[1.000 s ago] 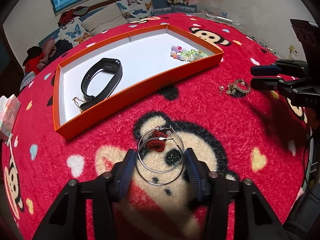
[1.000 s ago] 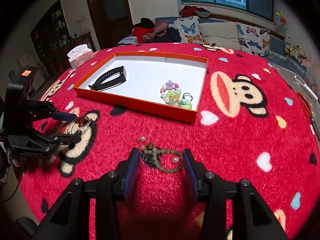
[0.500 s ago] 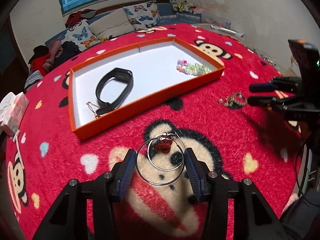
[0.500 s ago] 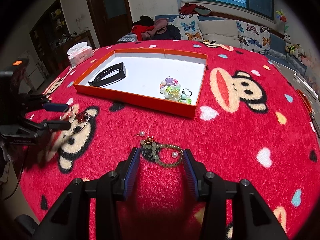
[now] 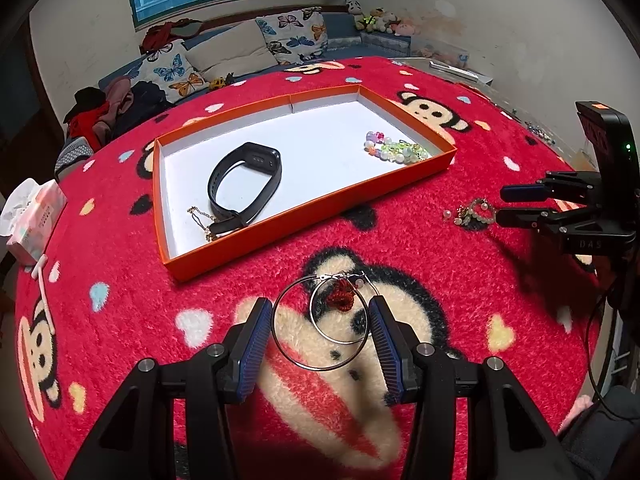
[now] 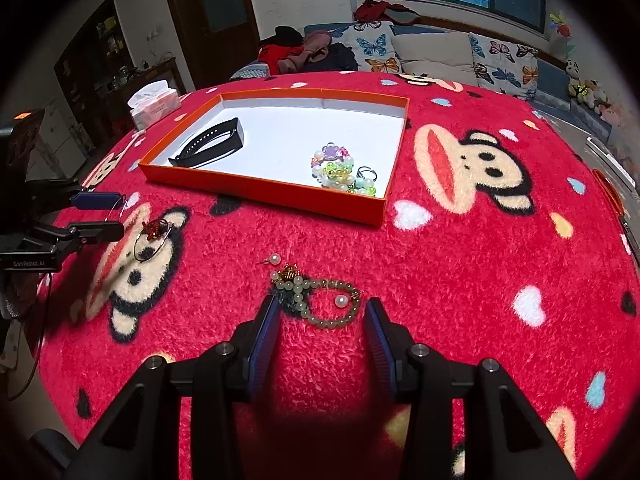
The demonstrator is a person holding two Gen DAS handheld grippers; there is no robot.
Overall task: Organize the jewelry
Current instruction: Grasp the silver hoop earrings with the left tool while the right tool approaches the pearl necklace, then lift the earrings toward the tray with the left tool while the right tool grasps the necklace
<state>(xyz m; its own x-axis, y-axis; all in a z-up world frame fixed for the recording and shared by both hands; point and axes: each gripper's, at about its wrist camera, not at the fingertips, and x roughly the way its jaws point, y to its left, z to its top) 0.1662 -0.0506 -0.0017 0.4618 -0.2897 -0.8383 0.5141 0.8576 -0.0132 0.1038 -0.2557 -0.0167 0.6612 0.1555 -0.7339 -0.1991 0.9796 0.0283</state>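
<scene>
Two silver hoop earrings (image 5: 320, 320) with a red knot charm (image 5: 340, 300) lie on the red monkey blanket between the fingers of my open left gripper (image 5: 320, 330); they also show in the right wrist view (image 6: 150, 238). A green bead bracelet with pearls (image 6: 320, 300) lies just ahead of my open right gripper (image 6: 322, 326), and shows in the left wrist view (image 5: 472, 214). The orange tray (image 5: 304, 210) holds a black wristband (image 5: 246, 184), a gold chain (image 5: 200, 218) and coloured beads (image 5: 396, 152).
A tissue pack (image 5: 34, 216) sits at the blanket's left edge. A sofa with butterfly cushions (image 5: 240, 52) is behind the table. The right gripper (image 5: 520, 204) shows at the right of the left wrist view.
My left gripper has lifted and pulled back a little from the hoops, staying open around them. My right gripper has drawn slightly back from the bracelet. The jewelry has not moved.
</scene>
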